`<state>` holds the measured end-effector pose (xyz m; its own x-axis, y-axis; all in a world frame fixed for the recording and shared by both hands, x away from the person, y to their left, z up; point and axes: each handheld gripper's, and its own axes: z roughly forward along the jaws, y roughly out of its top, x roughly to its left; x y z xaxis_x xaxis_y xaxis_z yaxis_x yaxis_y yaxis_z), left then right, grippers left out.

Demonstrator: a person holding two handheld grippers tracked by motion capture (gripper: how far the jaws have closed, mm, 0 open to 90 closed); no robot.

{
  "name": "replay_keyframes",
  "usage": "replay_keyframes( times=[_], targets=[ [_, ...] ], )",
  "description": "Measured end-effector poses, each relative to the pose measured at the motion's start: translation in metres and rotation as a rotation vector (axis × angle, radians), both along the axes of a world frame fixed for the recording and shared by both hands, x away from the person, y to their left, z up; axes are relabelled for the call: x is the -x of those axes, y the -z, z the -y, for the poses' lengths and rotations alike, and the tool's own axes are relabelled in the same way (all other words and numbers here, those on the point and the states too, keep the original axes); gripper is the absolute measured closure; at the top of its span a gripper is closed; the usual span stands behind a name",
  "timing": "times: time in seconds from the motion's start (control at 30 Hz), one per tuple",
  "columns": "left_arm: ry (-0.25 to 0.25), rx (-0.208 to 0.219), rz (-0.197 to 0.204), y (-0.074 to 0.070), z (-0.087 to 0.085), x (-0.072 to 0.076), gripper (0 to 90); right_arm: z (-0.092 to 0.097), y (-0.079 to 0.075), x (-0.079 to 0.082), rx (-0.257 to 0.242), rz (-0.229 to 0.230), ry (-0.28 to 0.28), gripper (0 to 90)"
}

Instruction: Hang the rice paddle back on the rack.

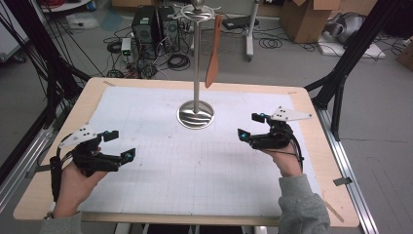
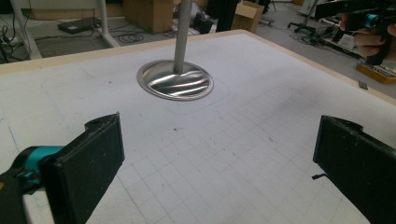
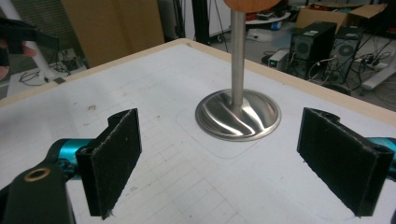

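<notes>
Stand's (image 1: 196, 63) top is cut off at the frame edge; the wooden spatula (image 1: 213, 52) hangs from it, well apart from my left gripper (image 1: 120, 145) and right gripper (image 1: 249, 125), both jaws wide apart, empty. White gridded mat (image 1: 195, 165) on the table; cables and computers on the floor behind.

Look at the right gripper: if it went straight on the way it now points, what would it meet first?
The right gripper, jaws wide open, points at the metal stand. Most likely it would first meet the stand's round base on the white mat; nothing lies between, though its height above the mat is hard to judge.
</notes>
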<state>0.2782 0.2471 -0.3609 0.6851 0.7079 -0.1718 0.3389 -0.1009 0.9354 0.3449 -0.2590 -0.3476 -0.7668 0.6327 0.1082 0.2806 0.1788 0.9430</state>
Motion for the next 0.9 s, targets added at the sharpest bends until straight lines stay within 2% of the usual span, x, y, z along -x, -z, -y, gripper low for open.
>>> replay_keyframes(
  times=[0.17,0.33,0.4,0.5,0.7,0.9],
  targets=[
    [-0.003,-0.001,0.001,0.0,0.0,0.0,2.3,0.005,0.007,0.002,-0.006,0.004,0.009,12.8],
    [0.003,-0.003,0.001,0.001,0.002,0.0,2.4,0.006,0.009,0.005,-0.006,-0.02,-0.008,11.8],
    [0.002,-0.002,0.001,0.001,0.002,-0.001,2.4,0.006,0.008,0.007,-0.017,-0.015,-0.024,11.8],
    [0.001,-0.004,0.0,0.001,0.002,0.0,2.4,0.005,0.008,0.01,-0.005,0.003,-0.035,11.8],
    [-0.001,-0.003,0.003,0.0,0.001,0.001,2.3,0.008,0.014,0.013,0.005,0.002,-0.023,11.8],
    [0.0,-0.003,-0.001,0.002,0.002,0.0,2.4,0.016,0.016,0.017,-0.008,0.004,-0.005,11.8]
  ],
)
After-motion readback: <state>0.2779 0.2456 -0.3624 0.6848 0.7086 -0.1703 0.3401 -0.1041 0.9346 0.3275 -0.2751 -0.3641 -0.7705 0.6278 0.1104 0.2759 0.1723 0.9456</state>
